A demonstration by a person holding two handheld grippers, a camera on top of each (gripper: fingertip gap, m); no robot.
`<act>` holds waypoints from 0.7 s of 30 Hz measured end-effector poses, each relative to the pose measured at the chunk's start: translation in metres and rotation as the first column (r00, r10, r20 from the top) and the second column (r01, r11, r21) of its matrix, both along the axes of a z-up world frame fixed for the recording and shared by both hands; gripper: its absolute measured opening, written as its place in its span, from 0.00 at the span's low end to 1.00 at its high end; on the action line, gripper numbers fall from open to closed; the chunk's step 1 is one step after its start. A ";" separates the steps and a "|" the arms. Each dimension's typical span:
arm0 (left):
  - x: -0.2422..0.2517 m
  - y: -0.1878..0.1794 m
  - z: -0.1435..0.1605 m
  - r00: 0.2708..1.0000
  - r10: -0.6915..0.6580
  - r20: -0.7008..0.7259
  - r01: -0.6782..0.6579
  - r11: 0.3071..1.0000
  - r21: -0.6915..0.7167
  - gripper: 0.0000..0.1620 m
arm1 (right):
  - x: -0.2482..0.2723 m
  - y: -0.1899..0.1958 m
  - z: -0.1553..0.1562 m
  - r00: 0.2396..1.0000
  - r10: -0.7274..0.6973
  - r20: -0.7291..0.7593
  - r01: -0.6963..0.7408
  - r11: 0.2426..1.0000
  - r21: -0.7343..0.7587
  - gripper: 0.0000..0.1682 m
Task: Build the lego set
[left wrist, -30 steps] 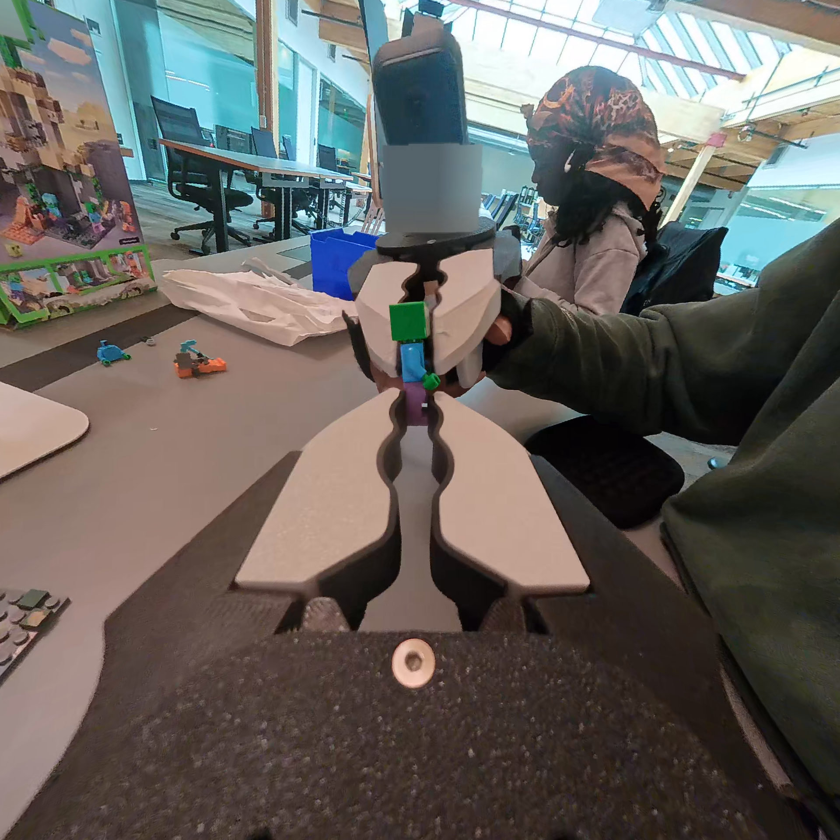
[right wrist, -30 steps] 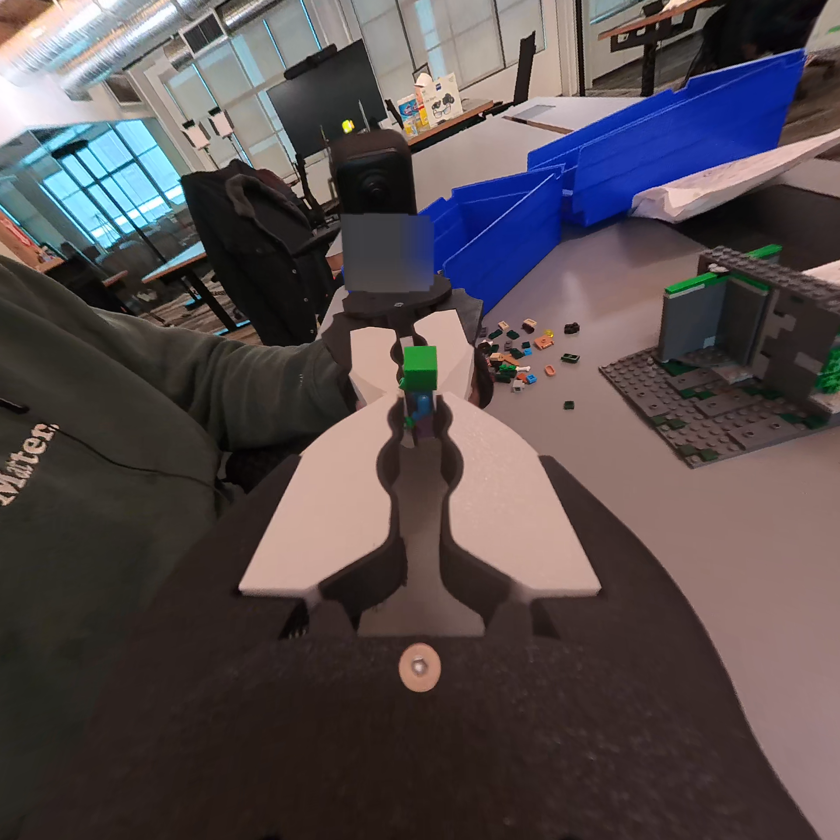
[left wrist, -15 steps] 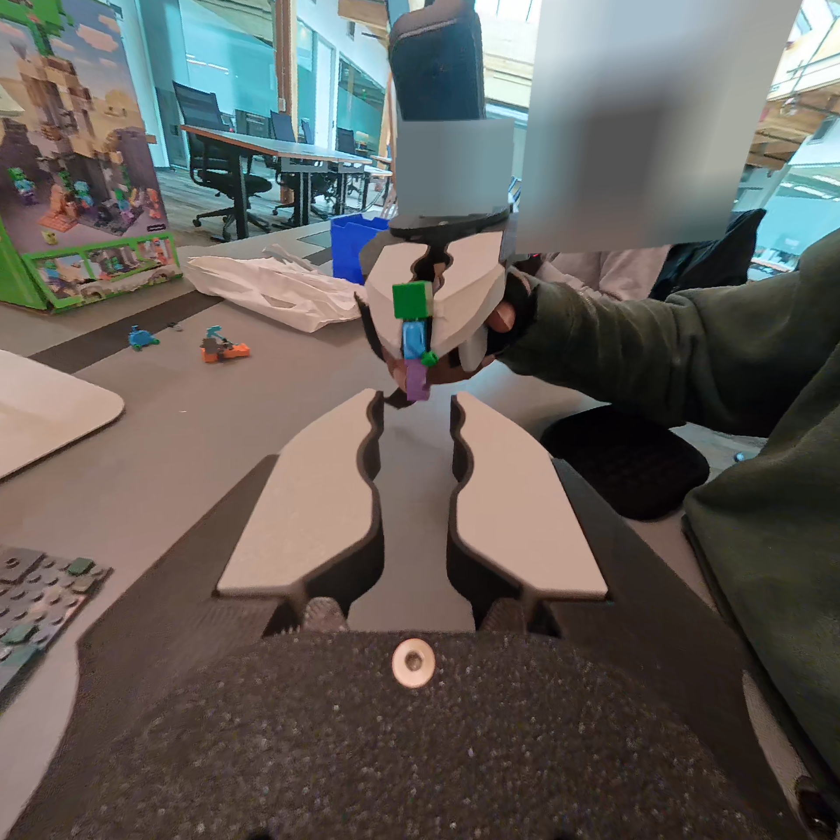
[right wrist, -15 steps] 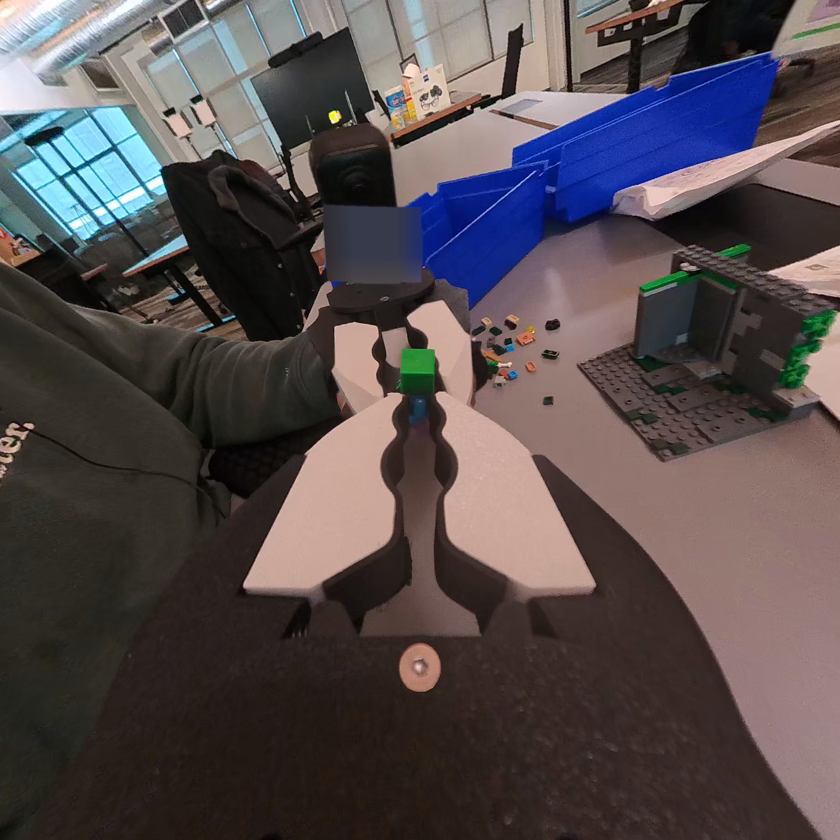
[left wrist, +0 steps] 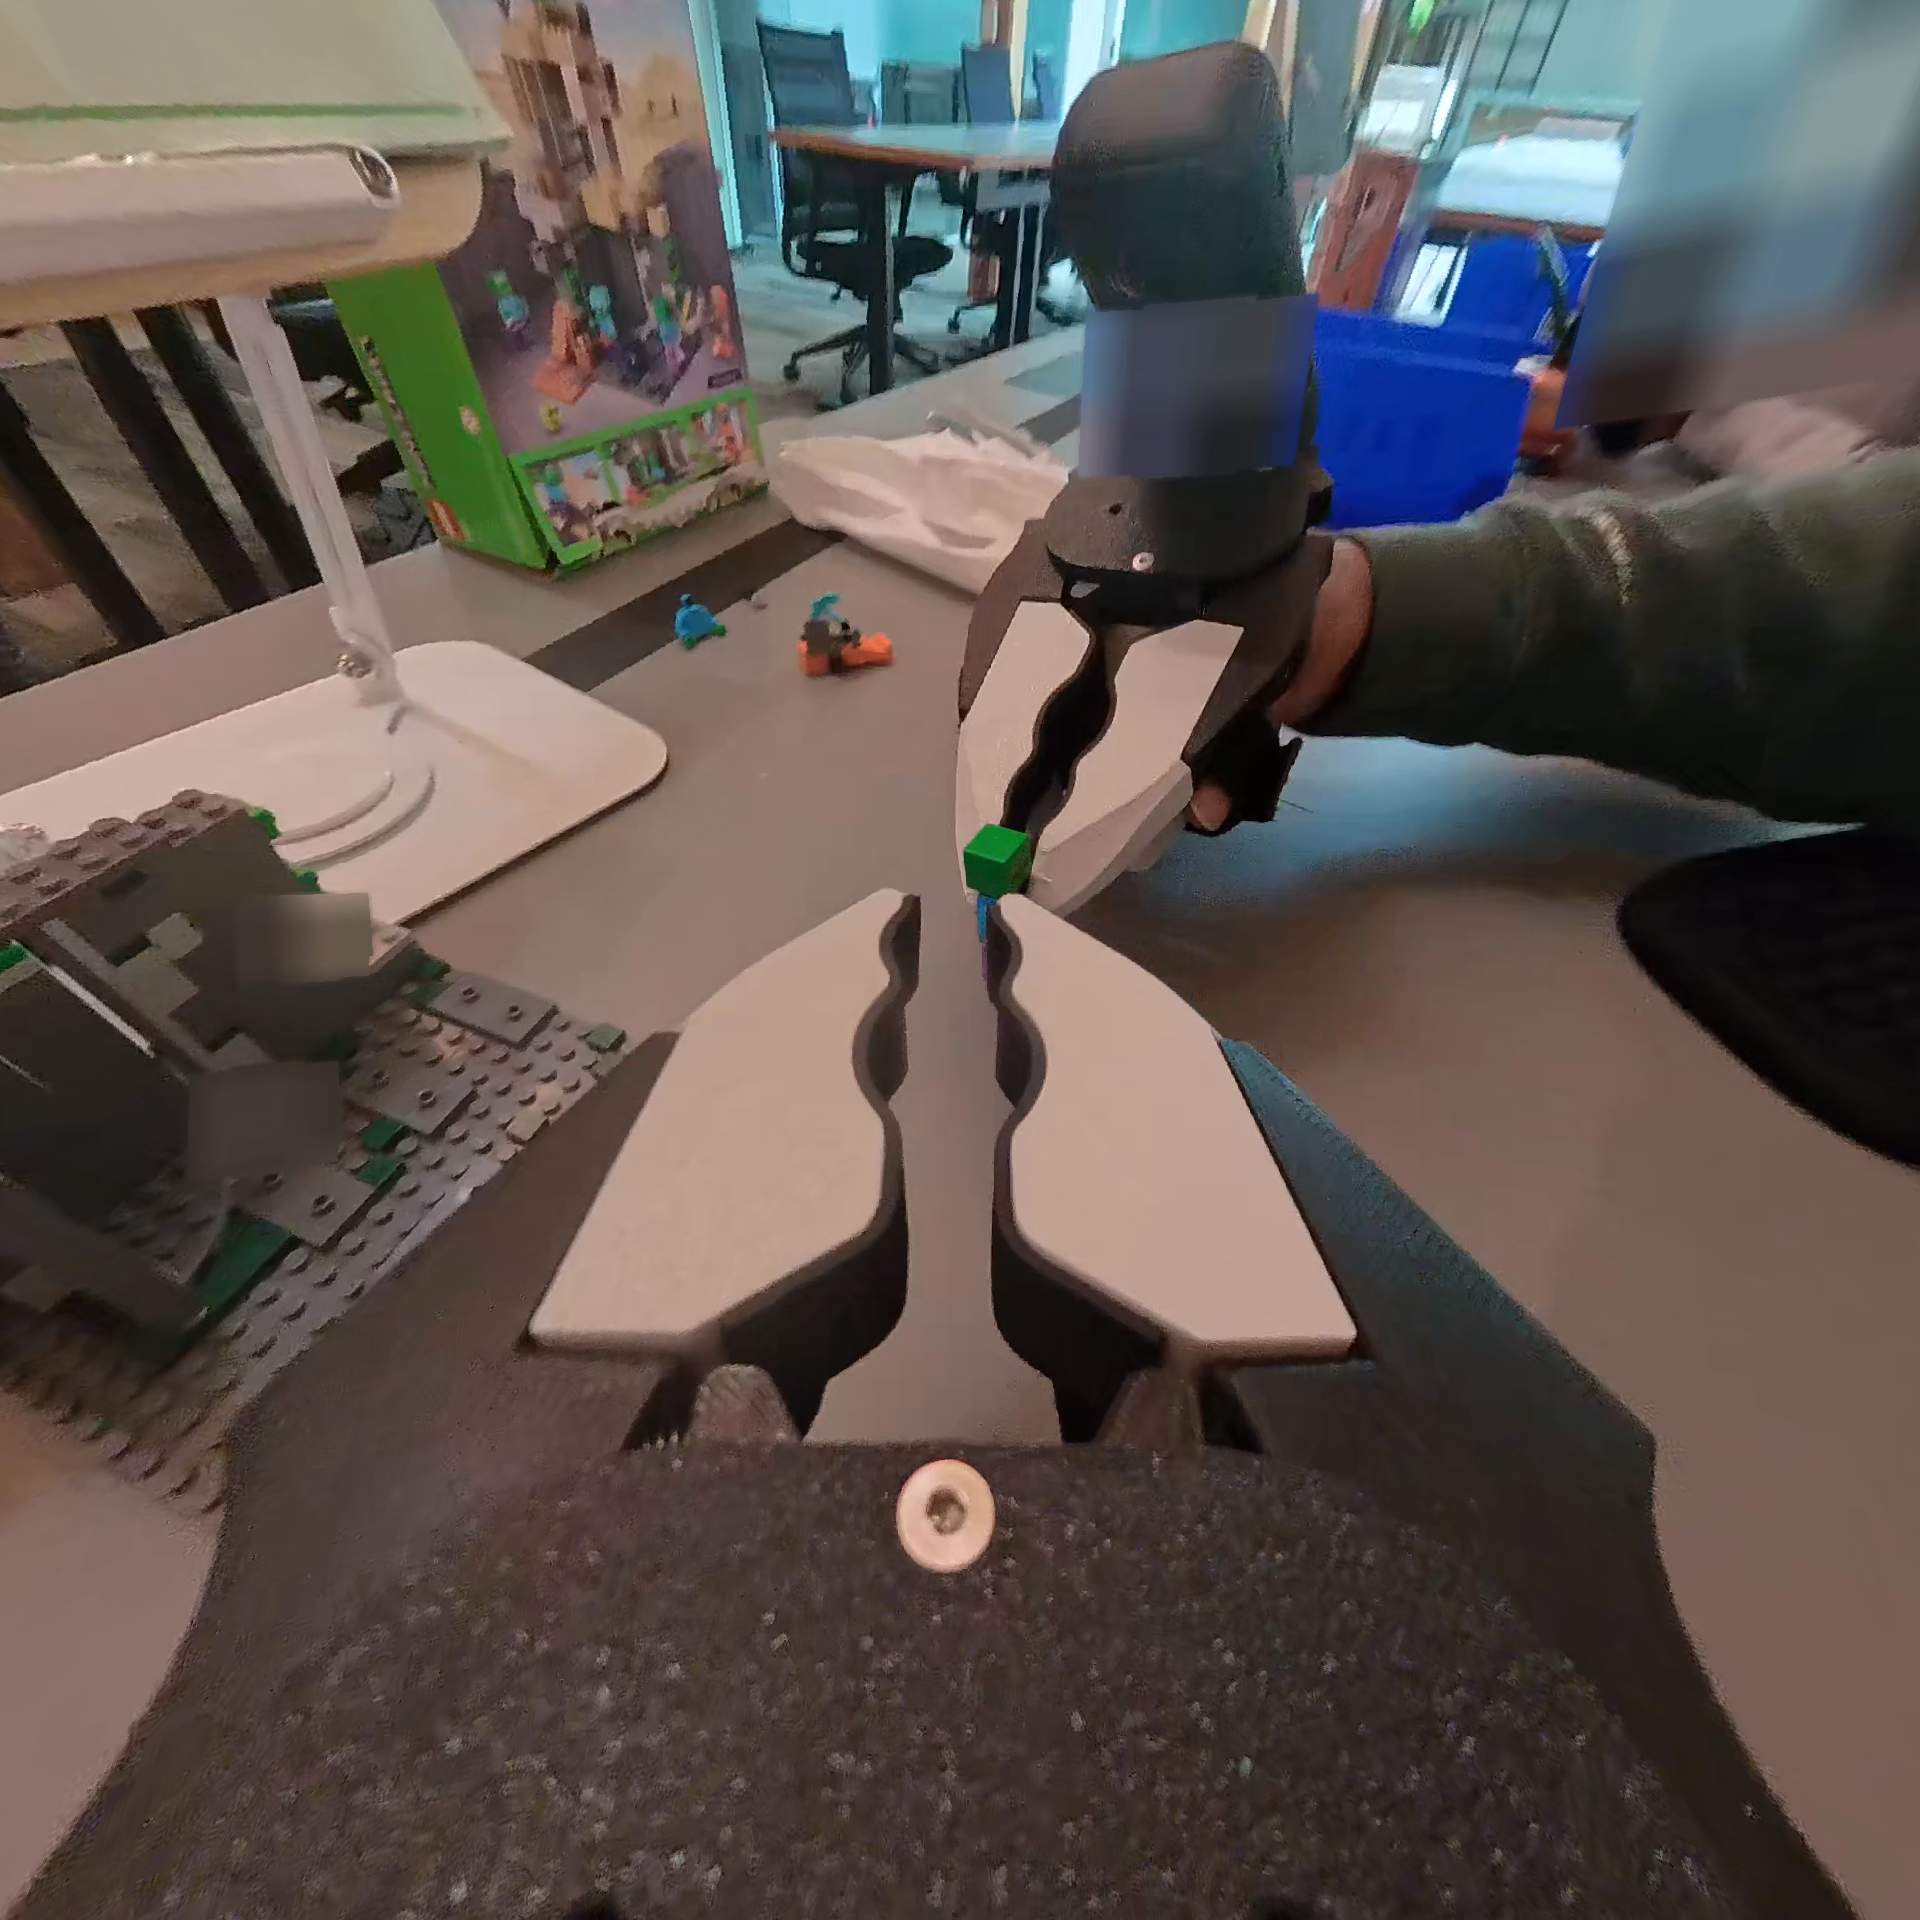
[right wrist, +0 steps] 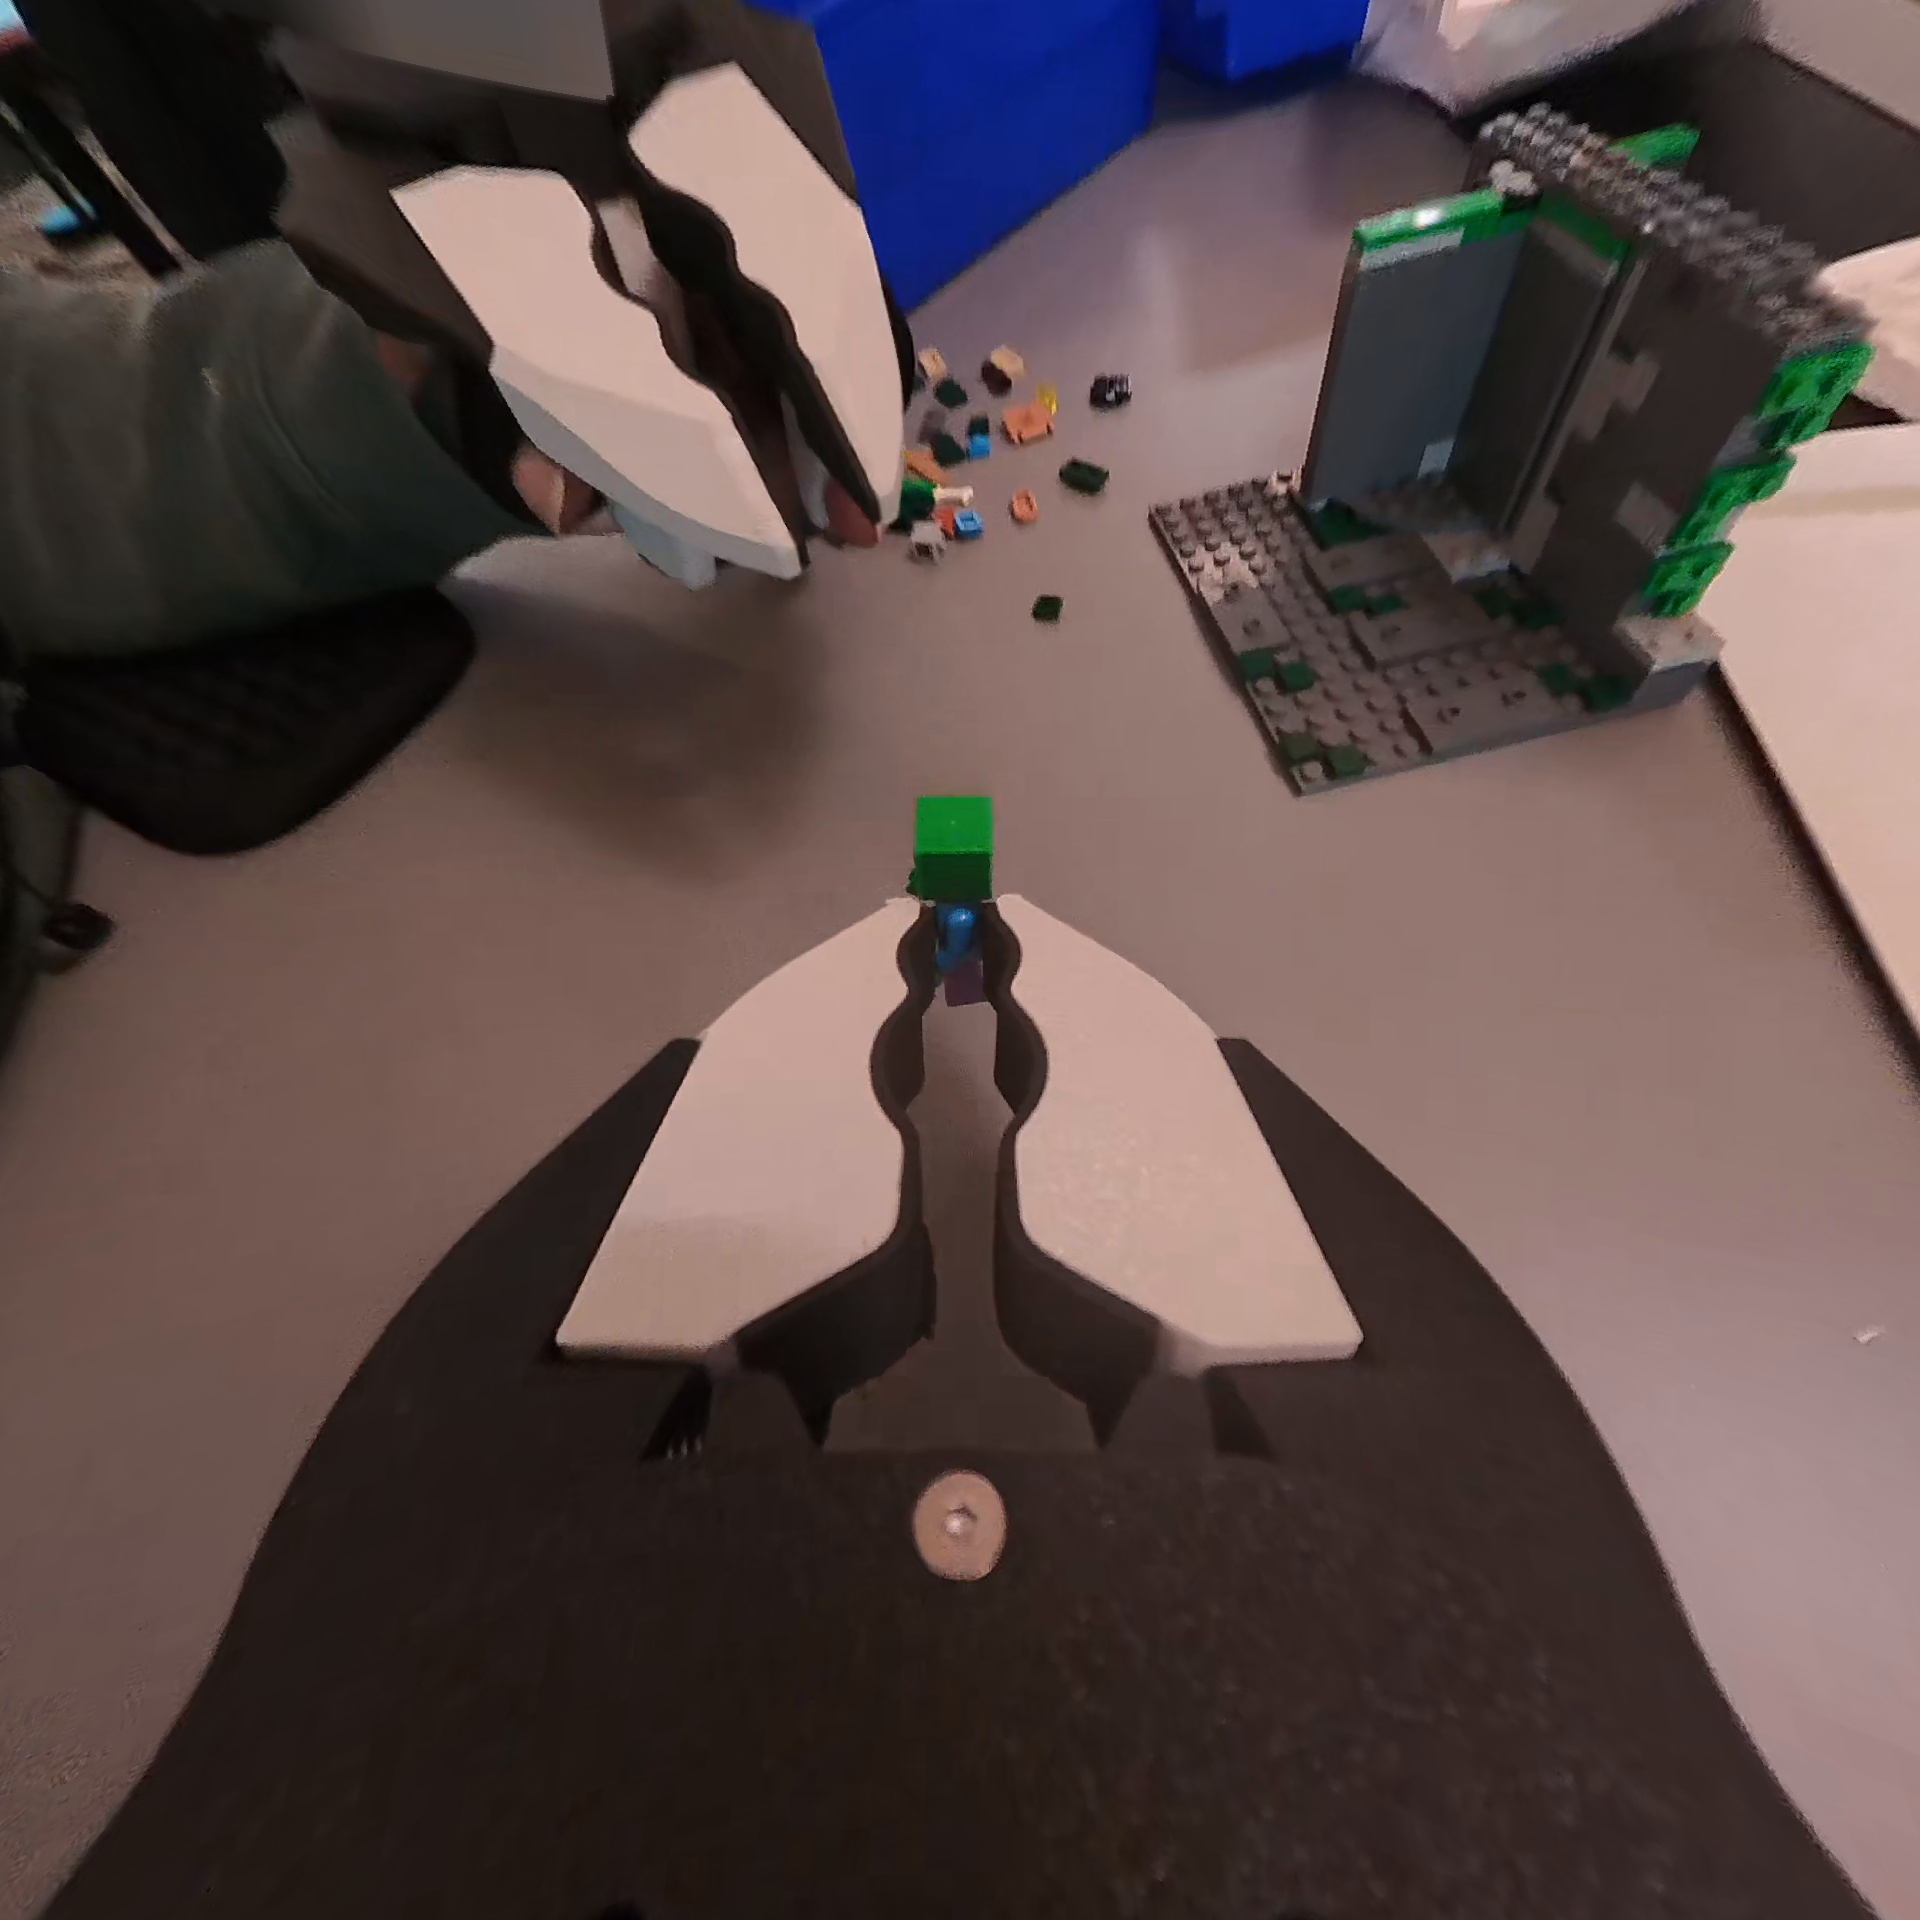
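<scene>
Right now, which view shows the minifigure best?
The right wrist view: the minifigure sits unblocked at the right gripper tips, green head, blue torso and purple legs visible. In the left wrist view, the left gripper's finger hides most below the head.

Bare table (right wrist: 1039, 665) separates the loose bricks (right wrist: 977, 447) from the grey build (right wrist: 1475, 540).

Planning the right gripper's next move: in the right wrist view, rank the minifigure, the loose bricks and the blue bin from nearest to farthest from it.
1. Minifigure, held at the right gripper tips.
2. Loose bricks, ahead on the table, slightly left.
3. Blue bin, beyond the bricks at the top edge.
</scene>
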State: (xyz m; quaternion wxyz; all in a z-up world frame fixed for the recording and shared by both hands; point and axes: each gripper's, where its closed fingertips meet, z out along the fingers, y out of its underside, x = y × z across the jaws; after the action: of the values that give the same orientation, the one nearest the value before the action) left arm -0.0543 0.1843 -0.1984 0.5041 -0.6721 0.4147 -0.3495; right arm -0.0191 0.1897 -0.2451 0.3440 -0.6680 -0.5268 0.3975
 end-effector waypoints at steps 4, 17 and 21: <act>0.001 0.001 -0.014 0.996 0.009 -0.090 -0.006 1.000 0.030 0.07 | 0.000 0.002 -0.016 0.998 0.005 0.063 -0.007 0.999 0.032 0.05; 0.005 0.000 -0.029 0.986 0.000 -0.165 0.006 0.999 0.036 0.06 | 0.008 0.001 -0.033 0.990 0.014 0.138 -0.024 0.998 0.065 0.08; 0.008 -0.002 -0.032 0.984 -0.011 -0.180 0.018 0.999 0.035 0.06 | 0.011 -0.002 -0.033 0.990 0.024 0.141 -0.035 0.996 0.077 0.08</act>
State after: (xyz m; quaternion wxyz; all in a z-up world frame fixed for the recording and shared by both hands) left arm -0.0467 0.1820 -0.2306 0.4742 -0.6886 0.4696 -0.2837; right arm -0.0083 0.1874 -0.2779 0.3265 -0.6723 -0.5748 0.3332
